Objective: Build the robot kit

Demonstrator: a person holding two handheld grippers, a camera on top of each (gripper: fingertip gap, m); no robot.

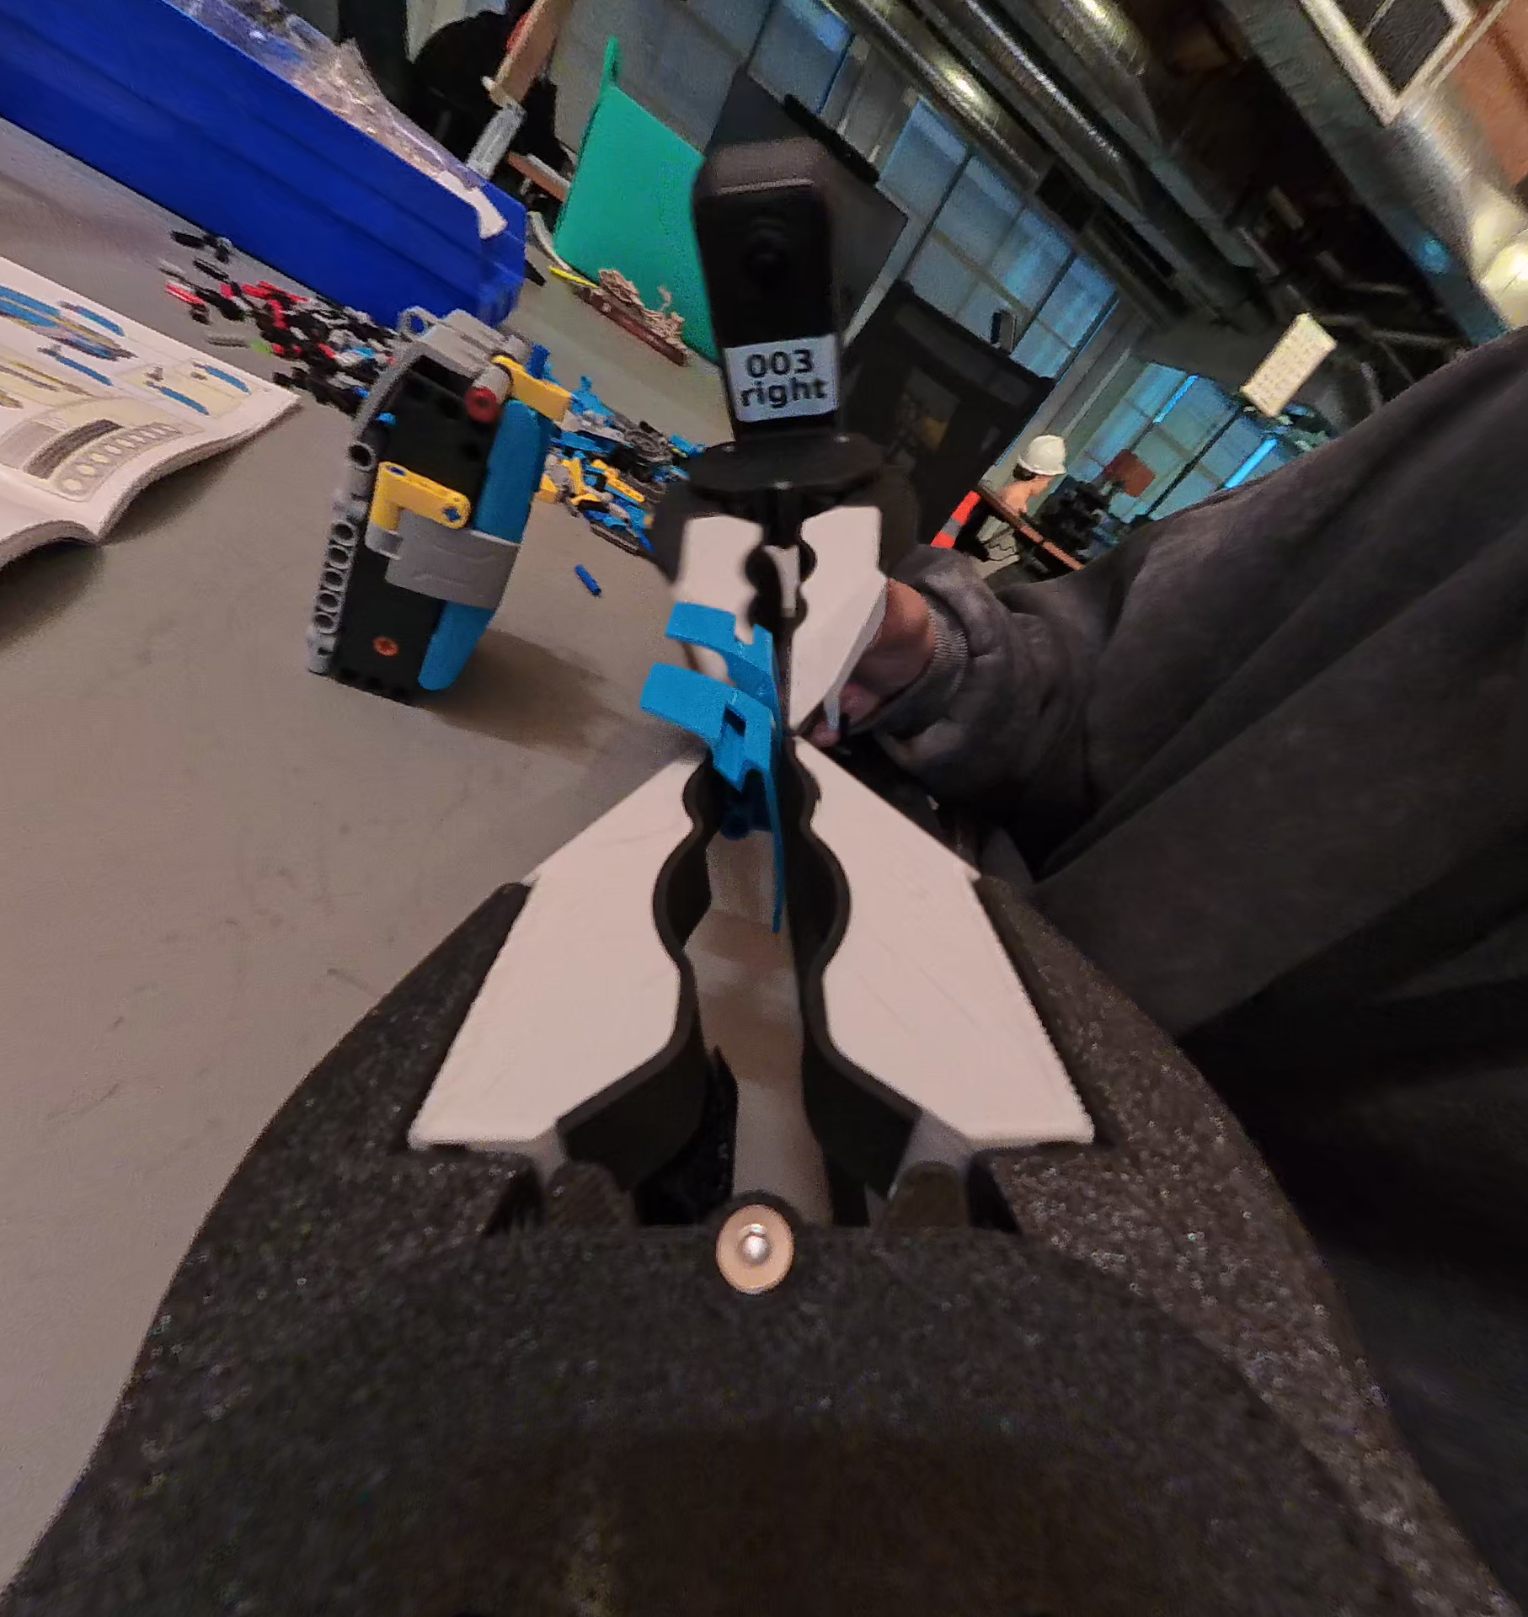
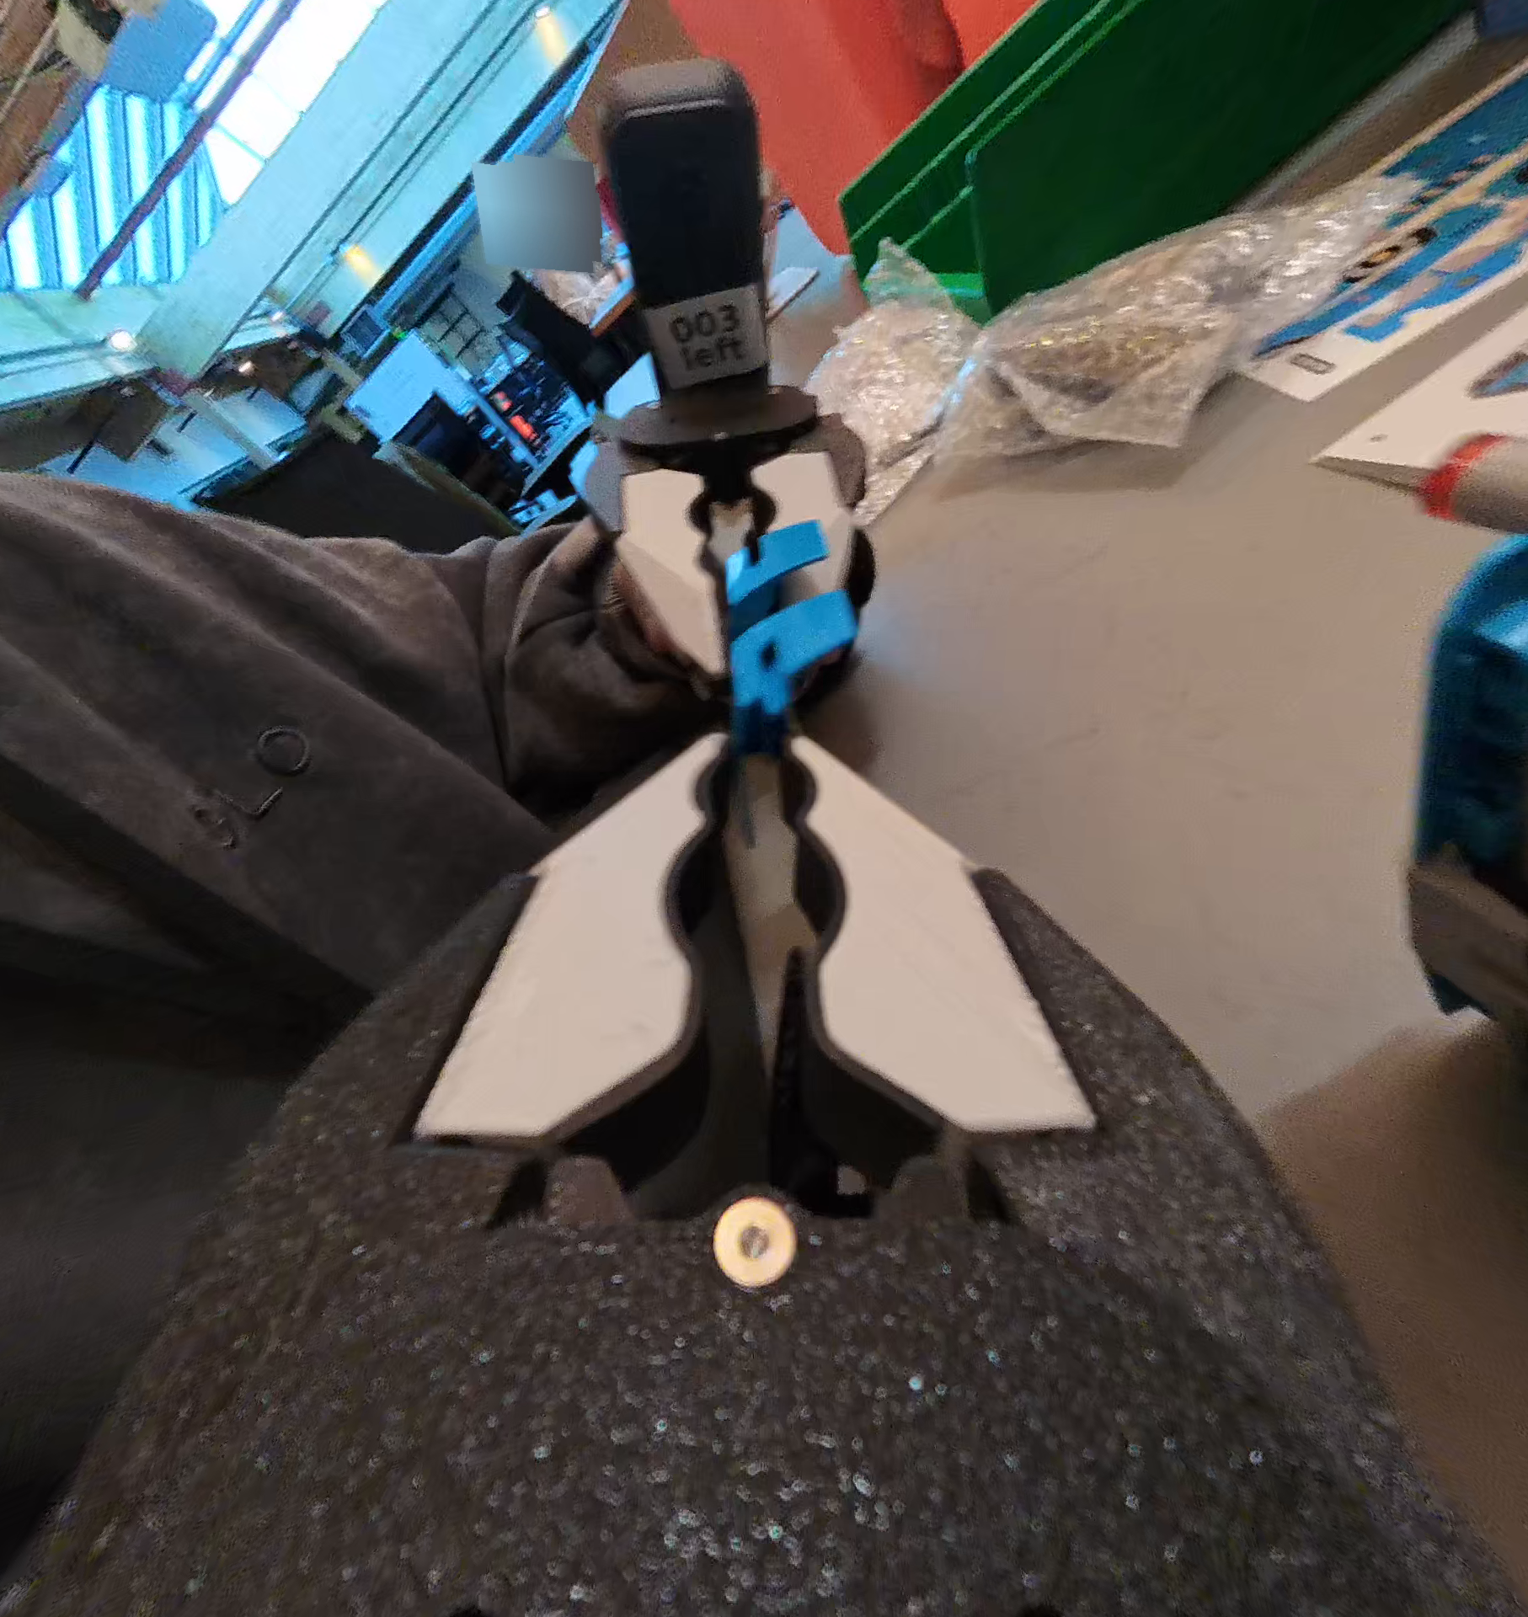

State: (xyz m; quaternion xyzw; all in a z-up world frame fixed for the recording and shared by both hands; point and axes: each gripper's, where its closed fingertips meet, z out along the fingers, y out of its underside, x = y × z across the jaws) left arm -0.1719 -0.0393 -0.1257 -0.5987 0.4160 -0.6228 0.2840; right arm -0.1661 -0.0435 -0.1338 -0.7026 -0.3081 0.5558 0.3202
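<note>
A blue plastic panel part [image 1: 712, 709] with two curved wings is held in the air between my two grippers, which face each other tip to tip. My left gripper [image 1: 752, 774] is shut on its near end, and a thin blue edge runs back between the fingers. My right gripper [image 1: 795, 731] meets it from the far side, held by a hand in a dark sleeve. In the right wrist view my right gripper [image 2: 756, 752] is shut on the blue part [image 2: 782, 652], with the left gripper [image 2: 743, 691] just beyond. I cannot tell whether the blue part is one piece or two.
A black, grey, blue and yellow brick-built model [image 1: 428, 516] stands on the grey table [image 1: 174, 831], left of the grippers. An open instruction booklet [image 1: 87, 394], loose small parts [image 1: 323, 324] and a blue bin [image 1: 244, 149] lie behind. Green bins [image 2: 1137, 149] and plastic bags [image 2: 1049, 350] are on the other side. The grippers are tip to tip, or close to it.
</note>
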